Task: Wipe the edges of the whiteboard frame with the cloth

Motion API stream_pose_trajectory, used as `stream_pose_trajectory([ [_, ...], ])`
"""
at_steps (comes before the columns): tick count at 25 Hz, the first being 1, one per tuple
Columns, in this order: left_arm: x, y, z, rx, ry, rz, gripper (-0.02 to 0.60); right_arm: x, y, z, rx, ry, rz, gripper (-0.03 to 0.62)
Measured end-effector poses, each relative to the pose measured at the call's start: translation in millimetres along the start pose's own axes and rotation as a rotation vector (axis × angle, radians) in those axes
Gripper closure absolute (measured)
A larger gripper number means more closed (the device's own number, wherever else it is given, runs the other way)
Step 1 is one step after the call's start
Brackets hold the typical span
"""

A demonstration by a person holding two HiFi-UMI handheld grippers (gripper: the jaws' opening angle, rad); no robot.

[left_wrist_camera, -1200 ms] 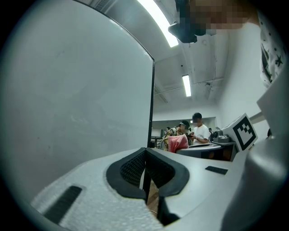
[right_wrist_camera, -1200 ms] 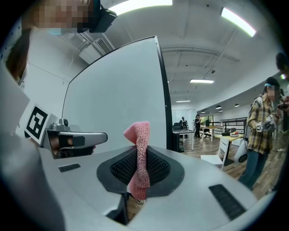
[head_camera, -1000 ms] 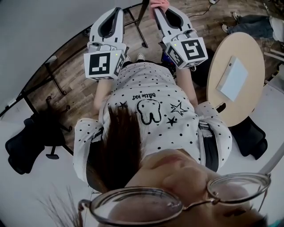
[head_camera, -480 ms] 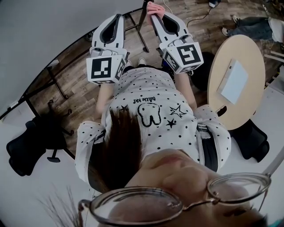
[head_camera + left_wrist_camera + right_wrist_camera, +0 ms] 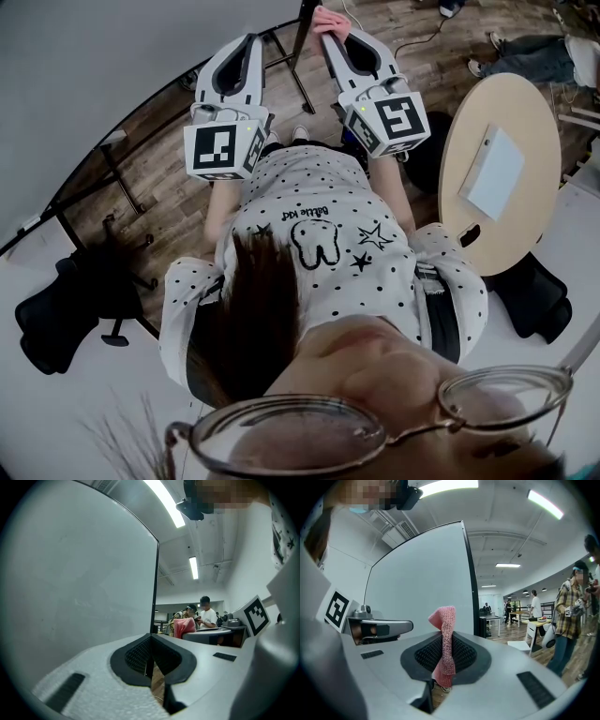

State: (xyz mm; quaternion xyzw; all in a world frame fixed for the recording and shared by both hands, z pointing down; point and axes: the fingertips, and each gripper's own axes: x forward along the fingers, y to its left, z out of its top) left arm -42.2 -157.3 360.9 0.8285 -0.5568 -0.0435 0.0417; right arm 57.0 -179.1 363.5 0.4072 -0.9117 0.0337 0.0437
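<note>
The whiteboard (image 5: pixel 84 66) fills the upper left of the head view, its dark frame edge (image 5: pixel 141 101) curving past both grippers. My right gripper (image 5: pixel 328 30) is shut on a pink knitted cloth (image 5: pixel 328 16), which sticks out past its tips close to the frame's corner. In the right gripper view the cloth (image 5: pixel 446 620) stands up between the jaws of the right gripper (image 5: pixel 446 639), just left of the black vertical frame edge (image 5: pixel 471 573). My left gripper (image 5: pixel 246 42) is beside it, shut with nothing in it. Its tips (image 5: pixel 151 638) point at the frame edge (image 5: pixel 156 588).
A round wooden table (image 5: pixel 530 103) with a white pad (image 5: pixel 494 167) stands at the right. A black chair (image 5: pixel 61 305) is at the lower left, and the board's black stand legs (image 5: pixel 292 67) cross the wooden floor. People (image 5: pixel 574 616) stand behind the board.
Both grippers have shifted slightly forward toward the whiteboard frame. The pink cloth has moved up with the right gripper.
</note>
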Motion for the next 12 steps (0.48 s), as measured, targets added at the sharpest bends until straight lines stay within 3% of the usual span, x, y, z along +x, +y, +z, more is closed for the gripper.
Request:
stream_pose_trajectory([
  [12,8.9,4.5,-4.1,-0.002,0.009,-0.008,0.565,6.5,-8.9,-0.9,0.006,0.000,-0.010,0.559],
])
